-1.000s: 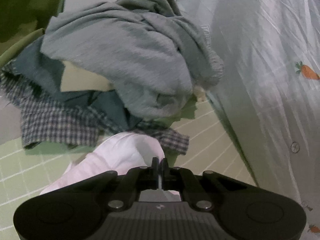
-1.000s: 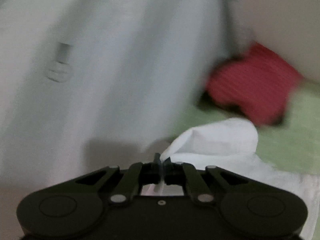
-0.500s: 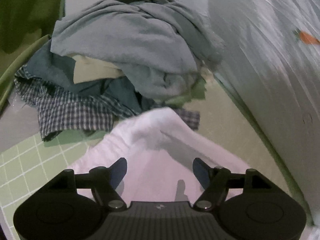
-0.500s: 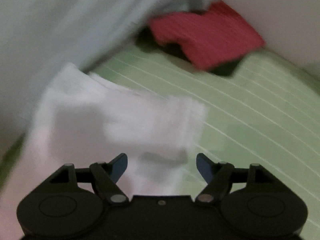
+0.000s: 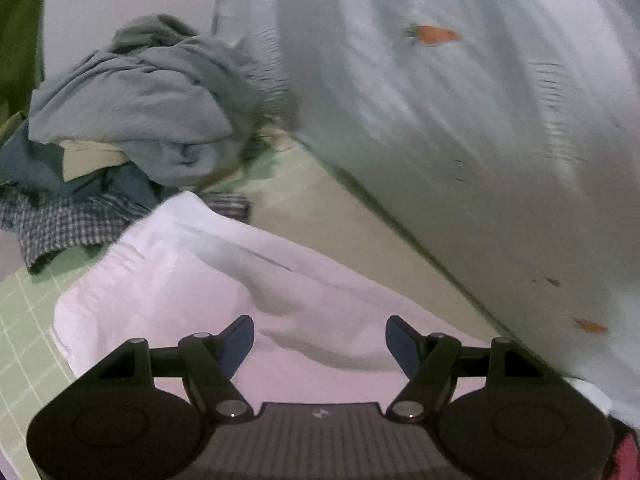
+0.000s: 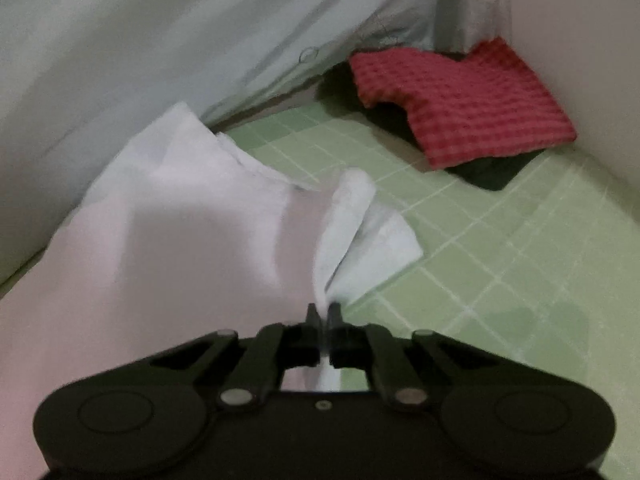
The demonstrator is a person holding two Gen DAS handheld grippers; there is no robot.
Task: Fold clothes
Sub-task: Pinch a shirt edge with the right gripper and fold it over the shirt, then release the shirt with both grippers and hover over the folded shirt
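Domestic bedroom setting, indicated by a green grid-patterned bed sheet (image 6: 500, 240), a pale carrot-printed quilt cover (image 5: 460, 100) bunched at 1 o'clock, a heap of unfolded grey-blue and checked garments (image 5: 132, 120) at 10 o'clock, and a folded red checked cloth (image 6: 472, 100).

Green grid sheet (image 6: 500, 240) w/ clothes (image 5: 132, 120)

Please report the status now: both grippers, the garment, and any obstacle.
Left gripper open above white garment. Right gripper shut on white garment edge. Unfolded pile beyond it; red checked cloth far right, apart.
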